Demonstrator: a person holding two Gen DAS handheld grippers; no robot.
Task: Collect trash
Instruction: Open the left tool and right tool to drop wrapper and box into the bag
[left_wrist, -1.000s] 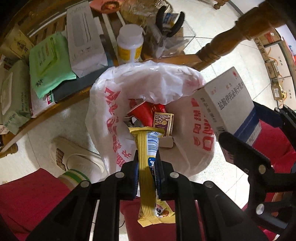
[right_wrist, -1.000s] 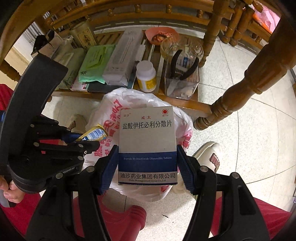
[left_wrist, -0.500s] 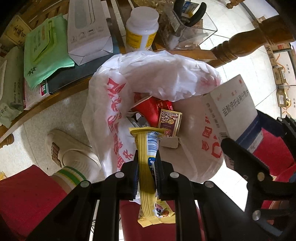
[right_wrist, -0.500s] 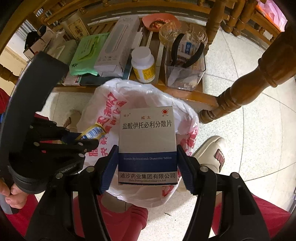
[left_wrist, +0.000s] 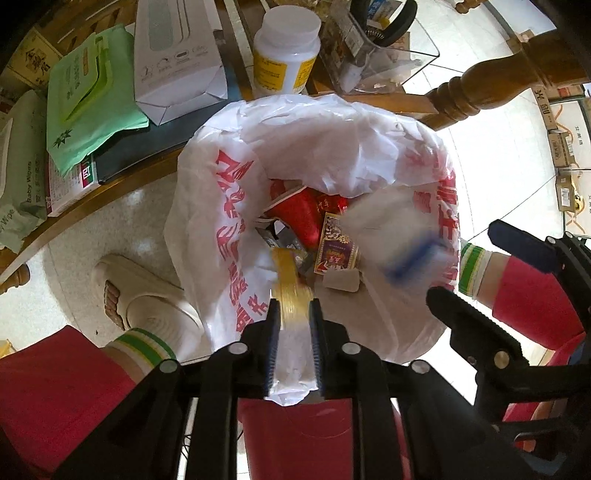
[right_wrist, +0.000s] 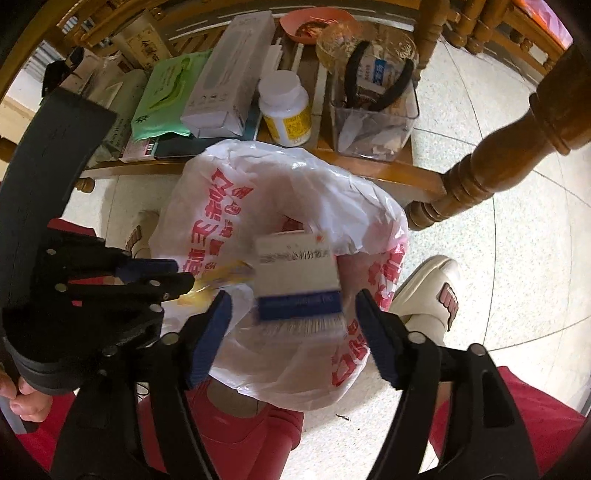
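Above a white trash bag (left_wrist: 314, 155), a blurred medicine box (right_wrist: 299, 280) is released at 12 o'clock between the right gripper's (right_wrist: 291, 332) opening jaws, a yellow wrapper (left_wrist: 291, 291) slips from the left gripper's (left_wrist: 293, 347) opening jaws; the rim may be clipped.

Both views are brightly lit, with glare washing out the tiled floor (left_wrist: 491, 173) at the right. Fisheye bending curves the edges, and the corners fall to black. The falling medicine box (right_wrist: 299, 280) and yellow wrapper (left_wrist: 291, 288) are smeared by motion blur; the white plastic bag (left_wrist: 325, 147) stays sharp.
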